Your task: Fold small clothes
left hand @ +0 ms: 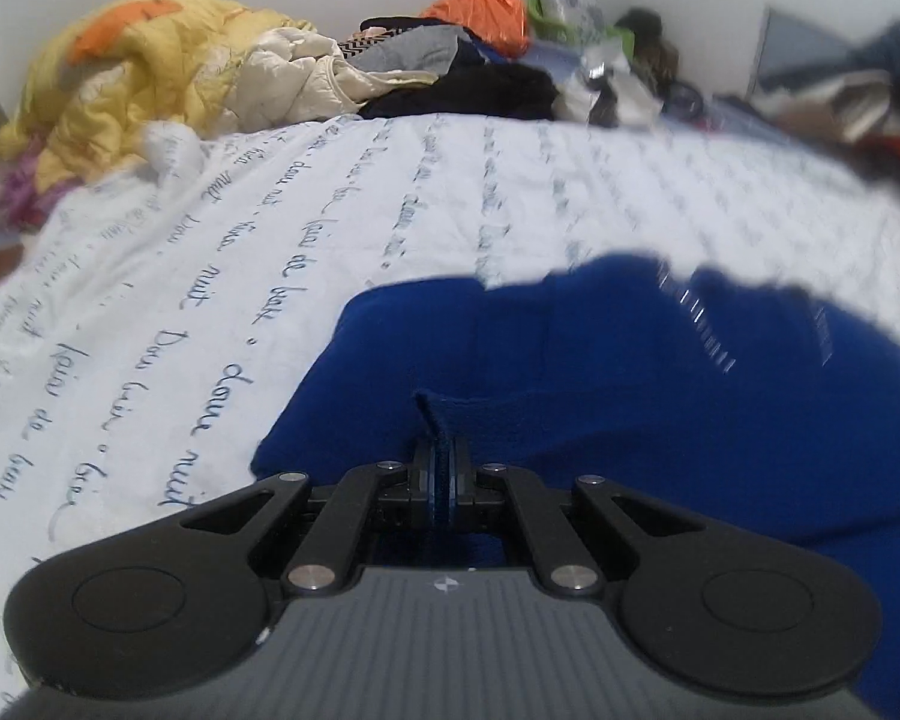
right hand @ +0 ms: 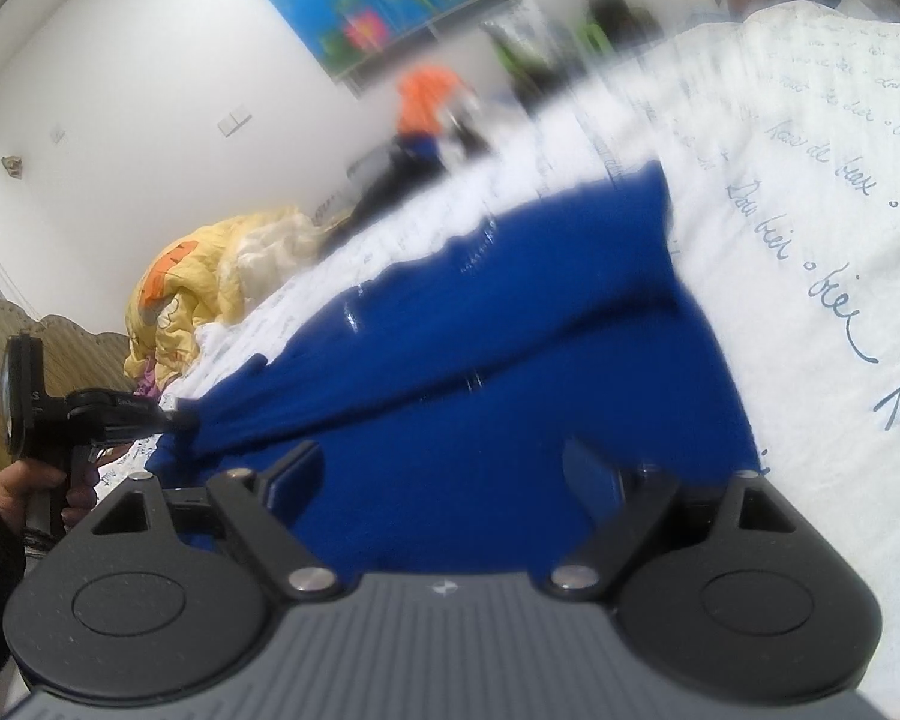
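— While your left gripper (left hand: 443,468) has its two fingers pressed together, what sits between them?
— A raised fold at the near edge of the blue garment (left hand: 600,396). You have it pinched tight; the cloth stands up in a small ridge right at the fingertips.

— And from the other camera?
— In the right wrist view your left gripper (right hand: 177,417) shows at the left edge, clamped on a bunched corner of the blue garment (right hand: 510,372), with a taut ridge of cloth running away from it across the fabric. Your left hand (right hand: 36,492) grips its handle below.

— My right gripper?
— Your right gripper (right hand: 444,468) has its fingers spread wide apart, nothing between them. It hangs over the blue cloth; whether the pads touch the fabric I cannot tell, since the frame is blurred.

— Where does the garment lie?
— On the white bedspread (left hand: 390,192) printed with blue handwriting, directly ahead of and under both grippers, spreading right of your left one.

— Counts?
— One blue garment, two grippers. At the far side of the bed is a heap: one yellow quilt (left hand: 126,66), an orange bag (left hand: 480,6), and dark clothes (left hand: 480,90) too jumbled to count.
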